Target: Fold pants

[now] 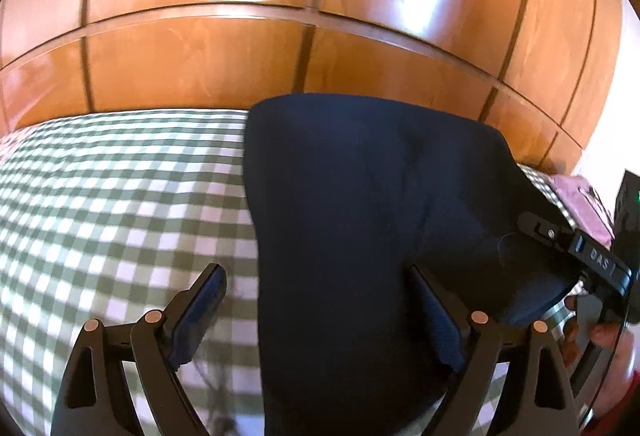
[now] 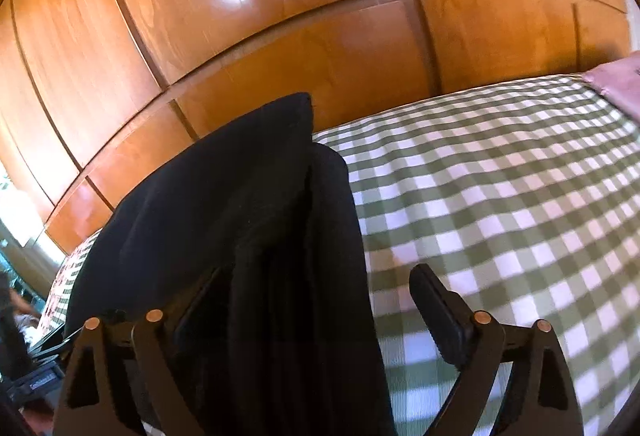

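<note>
The dark navy pants (image 1: 360, 220) lie folded on the green-and-white checked bedspread (image 1: 100, 203). My left gripper (image 1: 320, 300) is open, its fingers wide apart, with the left edge of the pants between them. My right gripper (image 2: 316, 300) is open too; the right edge of the pants (image 2: 248, 236) lies between its fingers, stacked in layers. The right gripper also shows at the right edge of the left wrist view (image 1: 580, 256), beside the pants. Neither gripper holds the cloth.
A glossy wooden wardrobe (image 1: 280, 55) stands close behind the bed. A pink cloth (image 2: 616, 83) lies at the bed's far right end. The checked bedspread (image 2: 500, 195) stretches right of the pants. A person's hand (image 1: 600, 332) holds the right gripper.
</note>
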{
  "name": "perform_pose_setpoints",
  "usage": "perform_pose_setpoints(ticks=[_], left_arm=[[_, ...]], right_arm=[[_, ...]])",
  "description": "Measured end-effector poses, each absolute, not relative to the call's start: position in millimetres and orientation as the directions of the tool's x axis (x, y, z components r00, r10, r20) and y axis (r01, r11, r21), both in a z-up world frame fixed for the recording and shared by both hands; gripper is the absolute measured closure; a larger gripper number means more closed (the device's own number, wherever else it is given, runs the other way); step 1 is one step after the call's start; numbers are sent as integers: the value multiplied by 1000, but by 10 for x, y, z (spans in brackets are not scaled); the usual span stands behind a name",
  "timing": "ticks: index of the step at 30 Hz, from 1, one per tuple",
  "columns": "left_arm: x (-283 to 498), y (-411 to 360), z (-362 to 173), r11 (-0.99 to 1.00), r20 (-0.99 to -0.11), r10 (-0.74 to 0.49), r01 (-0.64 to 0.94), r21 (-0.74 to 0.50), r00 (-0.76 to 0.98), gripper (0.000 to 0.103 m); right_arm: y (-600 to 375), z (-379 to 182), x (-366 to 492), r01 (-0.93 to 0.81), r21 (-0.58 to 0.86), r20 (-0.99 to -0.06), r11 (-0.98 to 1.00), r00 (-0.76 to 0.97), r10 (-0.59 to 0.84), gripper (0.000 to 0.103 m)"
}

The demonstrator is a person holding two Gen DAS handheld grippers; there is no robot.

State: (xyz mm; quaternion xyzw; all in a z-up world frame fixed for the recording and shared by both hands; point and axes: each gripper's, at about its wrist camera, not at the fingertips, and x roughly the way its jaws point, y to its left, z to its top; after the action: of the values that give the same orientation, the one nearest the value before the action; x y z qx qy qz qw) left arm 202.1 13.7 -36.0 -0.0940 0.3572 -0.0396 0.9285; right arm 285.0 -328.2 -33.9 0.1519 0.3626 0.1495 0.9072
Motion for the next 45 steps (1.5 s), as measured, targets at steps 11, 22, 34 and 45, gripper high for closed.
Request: perform_pose_setpoints(ticks=[11,22,34,45], left_arm=[[1329,-23,-166,999,-572,45,-45,14,819,11],[655,-2,-62,995,-572,-16,-46,-93,820,11],[67,7,171,993,-515,16,-73,-90,857,11],[-24,-167,145,998,-526,17,-43,-37,850,11]], right_arm=[[-3282,-149,2138,-168,323,-604,931,721,339,7],[-3086,-53,1359,-165,276,-628,947,715,307,4],[-2903,256,657,-206,182,-566,961,778,274,3],[-2960,328,437,-166,119,-559,979,803,204,2]])
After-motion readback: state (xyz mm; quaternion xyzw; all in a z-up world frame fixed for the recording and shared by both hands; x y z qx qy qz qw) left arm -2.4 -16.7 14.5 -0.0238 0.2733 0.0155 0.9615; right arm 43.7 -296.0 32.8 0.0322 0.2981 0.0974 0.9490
